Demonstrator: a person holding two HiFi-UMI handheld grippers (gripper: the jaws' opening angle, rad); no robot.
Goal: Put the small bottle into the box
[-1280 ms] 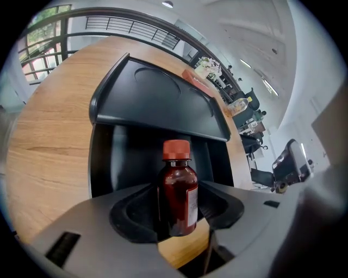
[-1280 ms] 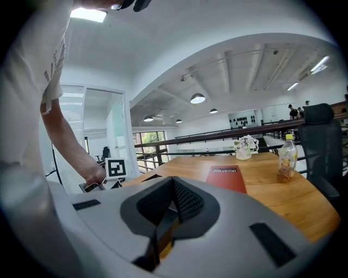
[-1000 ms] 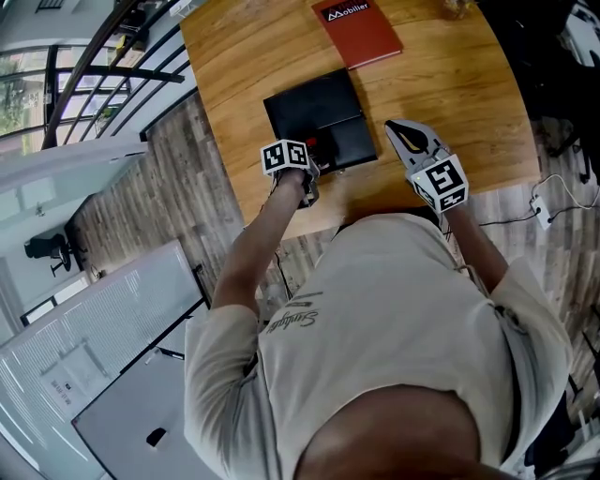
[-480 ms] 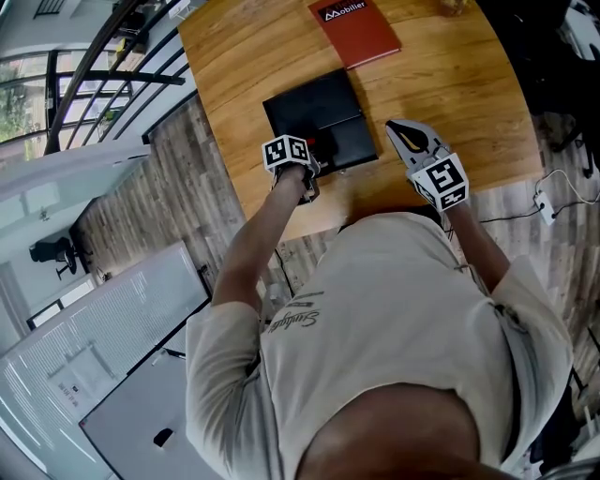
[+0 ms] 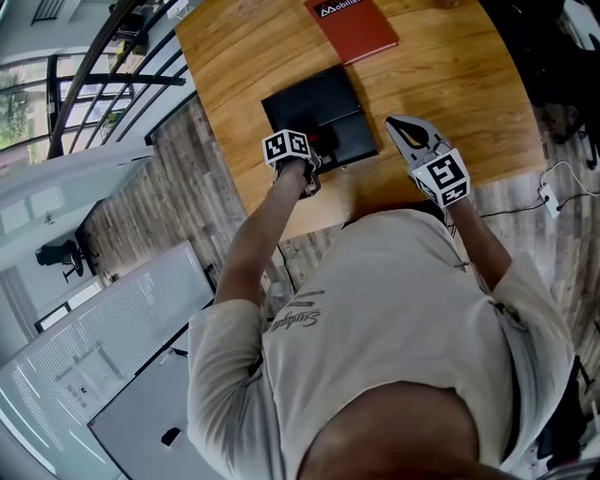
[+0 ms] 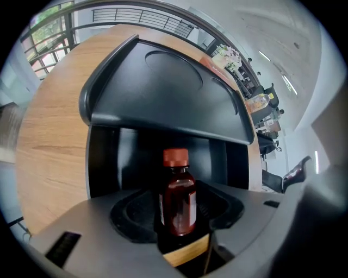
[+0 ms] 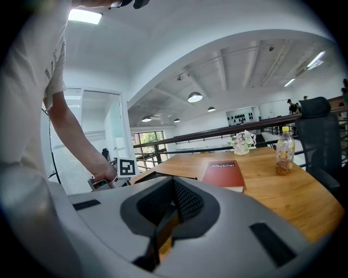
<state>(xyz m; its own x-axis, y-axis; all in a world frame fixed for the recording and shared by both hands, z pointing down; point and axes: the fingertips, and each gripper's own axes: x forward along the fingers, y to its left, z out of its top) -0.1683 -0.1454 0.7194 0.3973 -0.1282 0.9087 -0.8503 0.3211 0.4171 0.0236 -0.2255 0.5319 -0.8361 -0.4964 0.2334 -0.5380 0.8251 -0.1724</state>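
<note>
- Half done, by the look of it: grasp made, placing and release not yet.
- Holds the small bottle (image 6: pixel 177 198), brown with a red cap, upright in the left gripper (image 6: pixel 180 231), jaws clamped on its lower body.
- Carries it at the near edge of the box (image 6: pixel 163 103): black, lid raised and tilted back, dark interior open just behind the bottle.
- Cannot tell whether over the interior or just short of the front wall, the base hidden by the jaws.
- Left to do, as judged: ease forward and down into the open compartment, set it upright, part the jaws, draw back clear of the lid.
- Worth minding: a tall, narrow thing, likely to topple if let go tilted or above the box floor.
- Holds the right gripper (image 7: pixel 163 220) off to the right of the box, above the table, jaws together on nothing, with no part in the job at present.
- Works on a wooden table (image 5: pixel 450 84) of warm, visible grain.
- Shares that table with a red book (image 5: pixel 352 26) lying flat beyond the box and, farther off, a clear drink bottle (image 7: pixel 282 152) and a small pot of flowers (image 7: pixel 242 142).
- Around it all: wood-plank floor (image 5: pixel 159 197), a dark railing (image 7: pixel 228 130) past the table, a dark chair (image 7: pixel 322 136) at the right, round lamps (image 7: pixel 194 97) on a white ceiling.
</note>
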